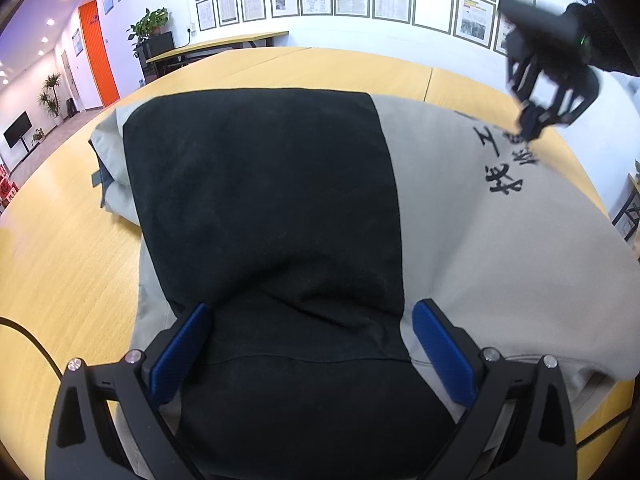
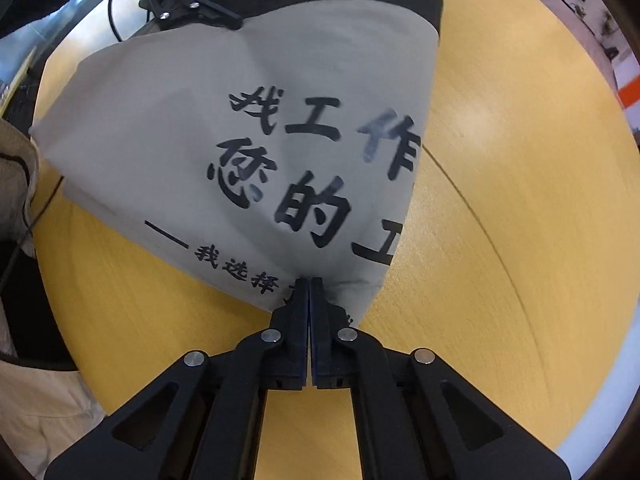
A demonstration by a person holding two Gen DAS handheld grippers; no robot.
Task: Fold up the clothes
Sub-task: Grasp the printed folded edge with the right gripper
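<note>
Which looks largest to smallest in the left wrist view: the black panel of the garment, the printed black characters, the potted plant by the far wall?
1. black panel, by far the largest.
2. printed black characters.
3. potted plant.
The last two look near in size, and the plant stands much farther away, so their order is unsure.

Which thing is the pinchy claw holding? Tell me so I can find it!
Look at the big yellow wooden table. Lying across it is a grey and black garment, and the right gripper is shut on its grey edge. Nothing else there has bold black Chinese writing printed on it.
</note>
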